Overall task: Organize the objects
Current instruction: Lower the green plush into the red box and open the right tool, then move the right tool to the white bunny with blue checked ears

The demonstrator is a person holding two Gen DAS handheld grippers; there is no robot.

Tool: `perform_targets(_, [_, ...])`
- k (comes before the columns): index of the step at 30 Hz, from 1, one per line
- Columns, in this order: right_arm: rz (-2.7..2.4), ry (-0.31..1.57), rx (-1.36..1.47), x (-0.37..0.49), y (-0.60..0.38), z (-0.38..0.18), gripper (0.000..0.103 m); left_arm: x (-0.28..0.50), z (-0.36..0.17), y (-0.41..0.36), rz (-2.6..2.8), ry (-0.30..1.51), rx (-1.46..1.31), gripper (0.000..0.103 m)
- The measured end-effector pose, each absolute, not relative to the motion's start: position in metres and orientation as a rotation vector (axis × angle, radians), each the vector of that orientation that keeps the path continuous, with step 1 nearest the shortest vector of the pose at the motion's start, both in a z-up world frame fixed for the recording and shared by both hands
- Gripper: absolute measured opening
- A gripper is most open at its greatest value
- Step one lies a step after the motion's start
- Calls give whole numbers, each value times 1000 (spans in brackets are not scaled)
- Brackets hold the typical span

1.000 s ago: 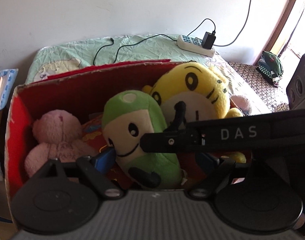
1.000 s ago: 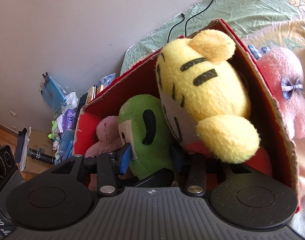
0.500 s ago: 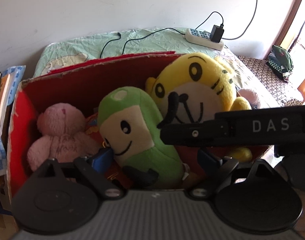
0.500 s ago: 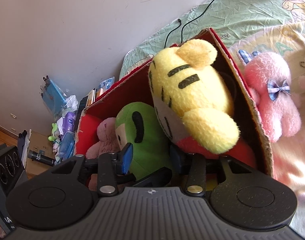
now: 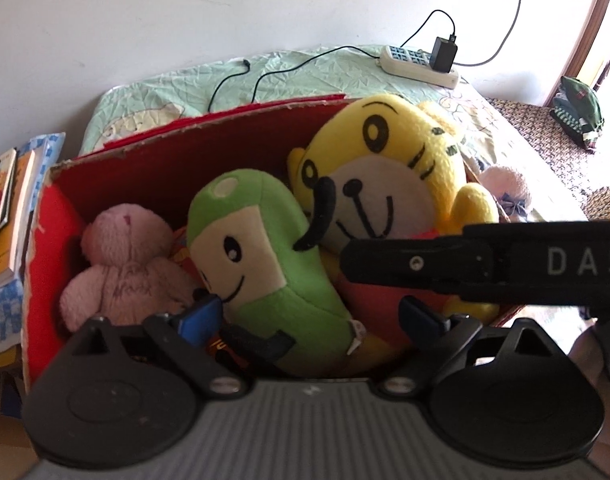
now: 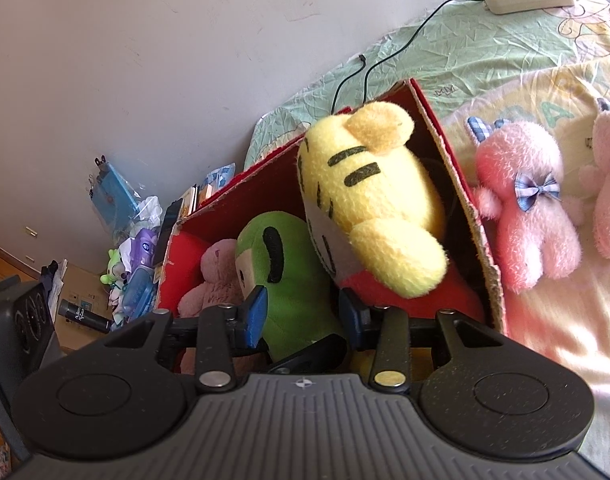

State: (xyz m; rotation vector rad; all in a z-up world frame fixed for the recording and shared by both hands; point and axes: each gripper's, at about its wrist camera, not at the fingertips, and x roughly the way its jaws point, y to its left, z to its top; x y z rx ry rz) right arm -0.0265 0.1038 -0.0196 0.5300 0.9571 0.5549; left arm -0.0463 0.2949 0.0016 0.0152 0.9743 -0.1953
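A red cardboard box (image 5: 185, 148) sits on the bed and holds three plush toys. A pink bear (image 5: 125, 256) is at its left, a green plush (image 5: 265, 264) in the middle, and a yellow tiger (image 5: 385, 168) at the right. My left gripper (image 5: 311, 316) hovers open over the box's near edge, gripping nothing. In the right wrist view the box (image 6: 477, 220), green plush (image 6: 281, 264), tiger (image 6: 369, 200) and bear (image 6: 217, 280) show again. My right gripper (image 6: 303, 310) is open, with the green plush seen behind its gap. One of its fingers (image 5: 425, 264) crosses in front of the tiger's body.
Two pink plush rabbits (image 6: 525, 216) (image 6: 609, 188) lie on the bed right of the box. A power strip (image 5: 417, 62) with cables rests near the wall. Stacked books (image 5: 5, 216) stand left of the box. Toys and clutter (image 6: 133, 248) cover the floor beyond.
My right gripper has drawn back to the right, away from the green plush and tiger. Both cameras have pulled back a little. The toys stay in the box.
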Motion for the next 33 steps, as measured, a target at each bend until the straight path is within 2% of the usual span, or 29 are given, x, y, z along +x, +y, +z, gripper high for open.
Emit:
perform_targets(17, [627, 926, 523, -36, 80, -10, 44, -67, 20, 277, -15, 975, 30, 96])
perform_targets(19, [643, 929, 525, -37, 77, -9, 45, -71, 24, 276, 10, 969, 28, 101])
perform_targets(33, [807, 924, 484, -44, 56, 10, 45, -108, 51, 256, 198, 926, 15, 101])
